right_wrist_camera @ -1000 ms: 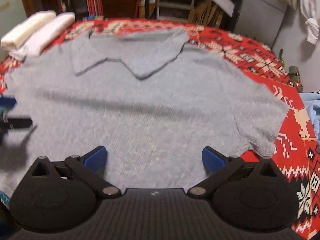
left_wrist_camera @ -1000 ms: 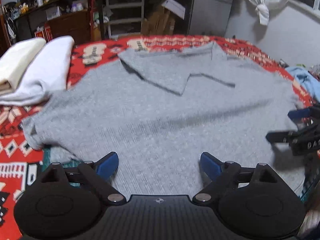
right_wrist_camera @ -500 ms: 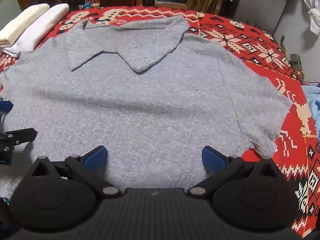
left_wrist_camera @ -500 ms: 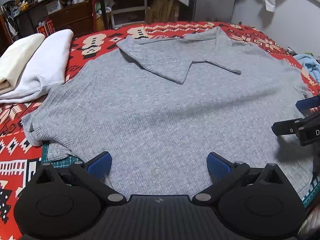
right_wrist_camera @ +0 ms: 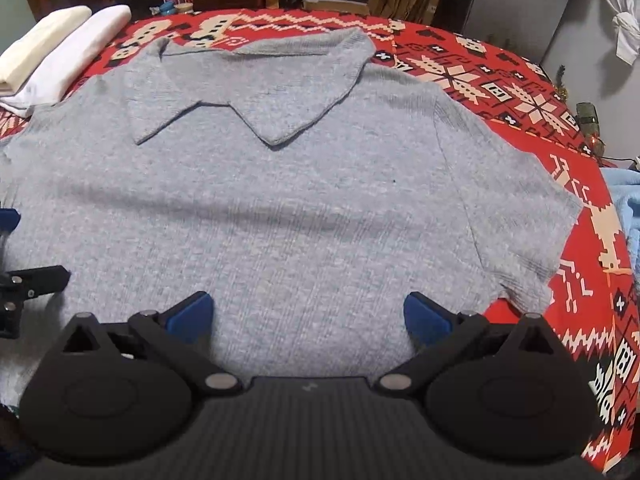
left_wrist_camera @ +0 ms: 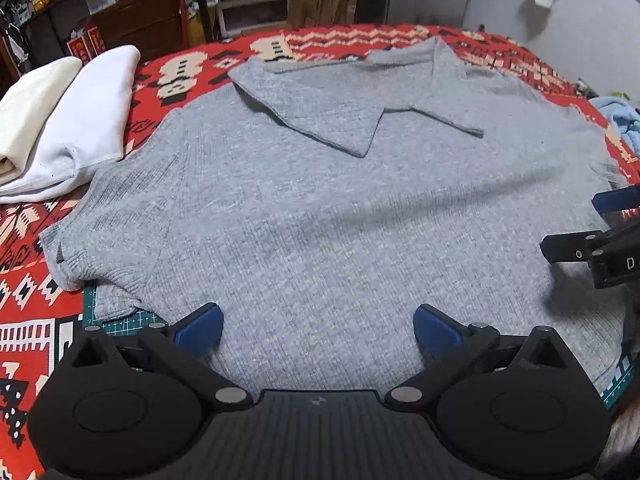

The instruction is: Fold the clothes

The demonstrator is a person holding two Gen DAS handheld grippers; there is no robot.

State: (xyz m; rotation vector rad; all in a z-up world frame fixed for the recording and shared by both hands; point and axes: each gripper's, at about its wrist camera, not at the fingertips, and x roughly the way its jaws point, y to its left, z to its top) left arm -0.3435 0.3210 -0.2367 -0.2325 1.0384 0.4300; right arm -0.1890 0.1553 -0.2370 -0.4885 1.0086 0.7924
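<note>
- Left wrist view: grey ribbed knit short-sleeved polo shirt lies spread flat, front up, collar away from the camera, on a red patterned woven blanket covering the work surface
- left gripper sits low at the shirt's hem edge, blue-padded fingers spread wide with nothing between them; cannot tell whether the pads touch the cloth
- shirt's left sleeve is slightly bunched at its cuff, over a corner of green gridded cutting mat
- two folded towels, one white and one cream, lie at the far left, the white one touching or just beside the shirt's shoulder
- right gripper shows at the right edge over the shirt's other side
- Right wrist view: same shirt fills the frame, flat, collar laid open, right sleeve stretched toward the blanket
- right gripper also at the hem, jaws wide, empty
- left gripper's tip is visible at the left edge
- pale blue cloth lies off the blanket at far right
- Step, as judged: garment is laid out and smoothed, no fold made yet; both tools are placed to start the first fold
- Next move likely calls for closing each jaw on a hem corner or sleeve edge, pinching both layers, then lifting evenly so the knit does not stretch or drag
</note>
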